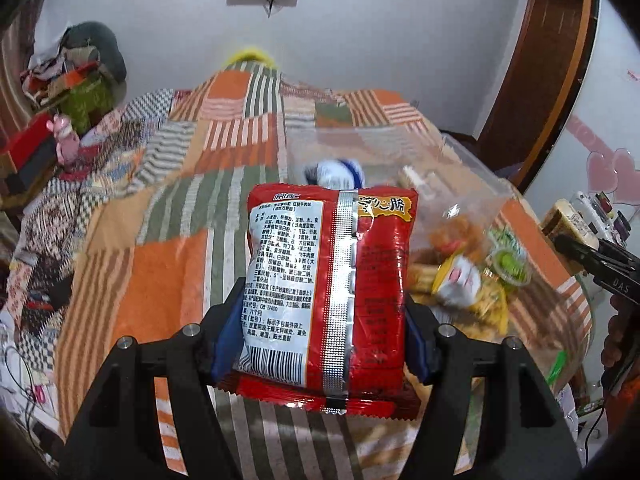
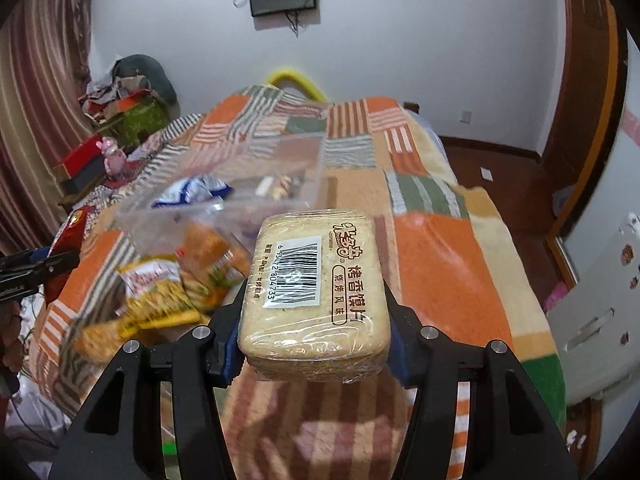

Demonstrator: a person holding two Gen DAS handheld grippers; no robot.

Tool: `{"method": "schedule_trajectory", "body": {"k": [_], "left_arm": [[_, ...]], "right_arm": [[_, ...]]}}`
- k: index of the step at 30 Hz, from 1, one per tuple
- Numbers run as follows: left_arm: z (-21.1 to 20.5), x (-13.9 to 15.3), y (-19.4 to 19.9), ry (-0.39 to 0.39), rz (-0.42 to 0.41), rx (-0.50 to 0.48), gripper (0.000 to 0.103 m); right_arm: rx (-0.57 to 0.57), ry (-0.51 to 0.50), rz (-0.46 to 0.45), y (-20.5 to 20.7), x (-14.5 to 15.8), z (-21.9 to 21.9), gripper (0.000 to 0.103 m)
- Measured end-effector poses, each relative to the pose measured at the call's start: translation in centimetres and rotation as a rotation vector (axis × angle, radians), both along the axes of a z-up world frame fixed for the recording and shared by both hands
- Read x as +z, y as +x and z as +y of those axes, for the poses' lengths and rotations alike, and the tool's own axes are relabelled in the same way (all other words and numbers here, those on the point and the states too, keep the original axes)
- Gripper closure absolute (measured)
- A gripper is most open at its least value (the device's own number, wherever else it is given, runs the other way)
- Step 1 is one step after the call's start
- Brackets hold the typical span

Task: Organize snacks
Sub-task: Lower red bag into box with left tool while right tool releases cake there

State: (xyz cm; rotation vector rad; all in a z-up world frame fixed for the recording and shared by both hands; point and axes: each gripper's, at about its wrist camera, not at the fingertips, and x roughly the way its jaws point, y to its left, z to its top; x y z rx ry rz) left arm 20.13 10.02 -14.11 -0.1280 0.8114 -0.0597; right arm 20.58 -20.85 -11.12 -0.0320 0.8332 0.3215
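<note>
Two snacks are up off the striped blanket [image 1: 168,280]: the left gripper [image 1: 326,320] clamps a red noodle packet [image 1: 328,280] by its sides, the right gripper [image 2: 314,320] pinches a wrapped pale biscuit block [image 2: 316,284]. A clear bin [image 1: 460,184] sits at one o'clock of the packet, loose snack bags [image 2: 160,292] at nine o'clock of the block.

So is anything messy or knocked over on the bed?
Yes, a bit. Several snack packets lie in a loose heap on the striped blanket, outside the clear plastic box, which already has a few things in it. The red noodle packet and the wrapped pale biscuit block look fine, each held in a gripper.
</note>
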Motion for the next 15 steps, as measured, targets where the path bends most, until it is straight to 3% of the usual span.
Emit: {"method": "schedule_trajectory", "body": {"k": [15], "left_arm": [[-1.9,3.7,5.2,0.025,-0.096,-0.012,0.037]], "right_arm": [[0.076,0.060,-0.098,3.2,2.2,4.3,0.051]]}}
